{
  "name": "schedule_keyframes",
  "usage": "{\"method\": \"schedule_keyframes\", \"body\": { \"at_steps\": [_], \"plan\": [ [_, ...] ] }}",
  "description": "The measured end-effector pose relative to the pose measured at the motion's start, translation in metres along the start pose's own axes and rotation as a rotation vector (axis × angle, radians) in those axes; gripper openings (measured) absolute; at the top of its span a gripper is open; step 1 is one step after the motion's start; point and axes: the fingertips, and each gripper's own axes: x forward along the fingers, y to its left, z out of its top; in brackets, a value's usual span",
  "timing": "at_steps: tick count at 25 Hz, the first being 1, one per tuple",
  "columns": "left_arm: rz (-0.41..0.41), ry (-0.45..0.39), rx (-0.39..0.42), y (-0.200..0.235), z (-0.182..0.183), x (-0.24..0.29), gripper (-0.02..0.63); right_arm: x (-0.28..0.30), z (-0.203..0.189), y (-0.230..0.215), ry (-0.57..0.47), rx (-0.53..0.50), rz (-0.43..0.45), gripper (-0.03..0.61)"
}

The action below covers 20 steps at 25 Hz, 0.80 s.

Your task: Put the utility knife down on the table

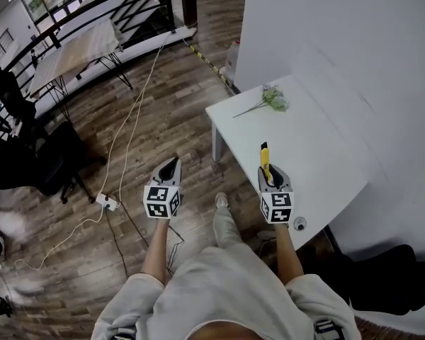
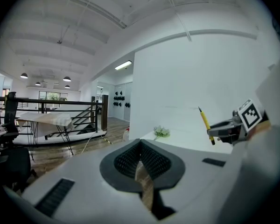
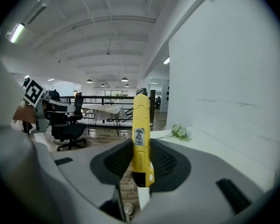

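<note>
1. Right gripper (image 1: 274, 178) clamped on the yellow utility knife (image 3: 141, 139); the knife sticks out ahead of the jaws, over the white table (image 1: 319, 140) near its front edge.
2. Knife looks clear of the tabletop, hard to confirm.
3. Left gripper (image 2: 141, 148) jaws together, nothing between them, over the wood floor (image 1: 163, 119).
4. Flower sprig (image 1: 273, 99) at the table's far end.

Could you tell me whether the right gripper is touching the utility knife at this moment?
Touching. The right gripper view shows it plainly: the right gripper has a pad pressed against each side of the yellow utility knife, which stands upright between them.
</note>
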Motion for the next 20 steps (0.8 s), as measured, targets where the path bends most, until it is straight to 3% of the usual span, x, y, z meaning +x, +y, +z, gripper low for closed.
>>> {"method": "schedule_keyframes", "body": {
  "at_steps": [20],
  "plan": [
    [0.071, 0.01, -0.011, 0.073, 0.068, 0.167, 0.007, 0.188, 0.088, -0.077, -0.029, 0.006, 0.057, 0.11]
  ]
}}
